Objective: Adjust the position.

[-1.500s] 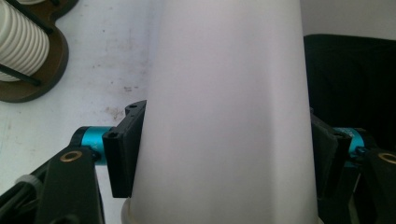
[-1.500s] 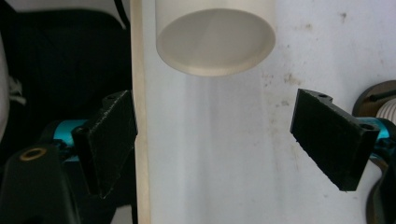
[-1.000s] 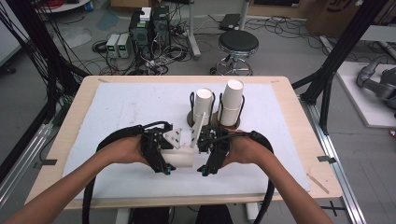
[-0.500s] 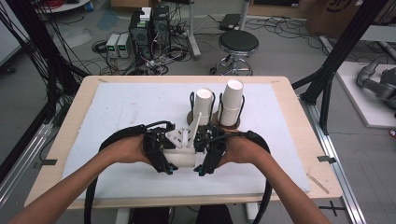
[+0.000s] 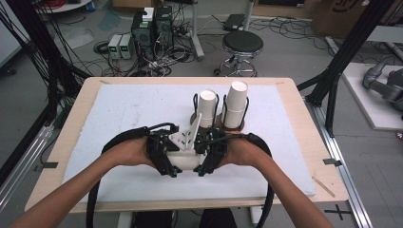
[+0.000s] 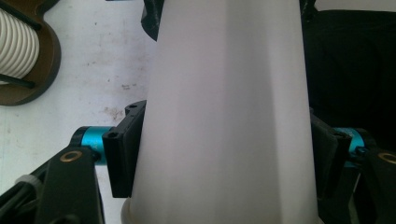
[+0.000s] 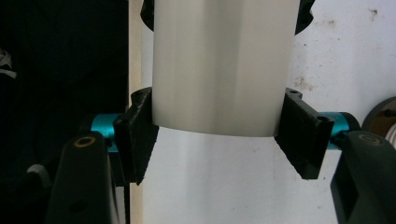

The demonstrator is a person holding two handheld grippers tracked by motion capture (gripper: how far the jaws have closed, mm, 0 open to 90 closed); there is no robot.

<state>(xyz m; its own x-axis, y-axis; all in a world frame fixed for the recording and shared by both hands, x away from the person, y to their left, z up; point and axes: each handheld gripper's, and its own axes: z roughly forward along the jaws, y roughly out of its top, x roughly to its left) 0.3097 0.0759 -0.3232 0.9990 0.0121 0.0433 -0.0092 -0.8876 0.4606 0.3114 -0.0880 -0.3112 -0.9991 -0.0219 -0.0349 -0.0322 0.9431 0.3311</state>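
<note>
1. landmark: the white mat (image 5: 119, 114) covering the wooden table (image 5: 76, 99). everything below is placed relative to it.
2. white paper cups (image 5: 185, 160) lie on their side near the mat's front-middle, held between both grippers. looks like nested cups; in the right gripper view (image 7: 224, 65) one cup's rim edge ends over a second white surface.
3. left gripper (image 5: 167, 159): jaws closed onto the cup wall from both sides. in the left gripper view (image 6: 224, 154) both black pads sit flat against the tapered white side (image 6: 224, 93).
4. right gripper (image 5: 209, 159): jaws have just been closing, cup between them. in the right gripper view (image 7: 219, 140) both pads touch the cup's sides near its rim edge.
5. the two grippers face each other across the cups, left hand (image 5: 128, 152) and right hand (image 5: 247, 151) both over the mat's front half.
6. grey three-cornered plate (image 5: 186, 137) stands up between the grippers, just behind the cups.
7. two more white cup stacks (image 5: 235, 103) stand upright in a brown holder with black wire loops (image 5: 216, 121) at the mat's middle, just behind the grippers. right stack is taller than the left (image 5: 206, 107).
8. the holder's edge with ribbed cup rims (image 6: 18, 42) sits top left in the left gripper view.
9. labels: no readable writing on cups, grippers or mat. a cardboard box (image 5: 351, 12) beyond the mat's far right has dark print, too partial to read.
10. mat surface has small brown stains (image 6: 112, 112) beside the cups.
</note>
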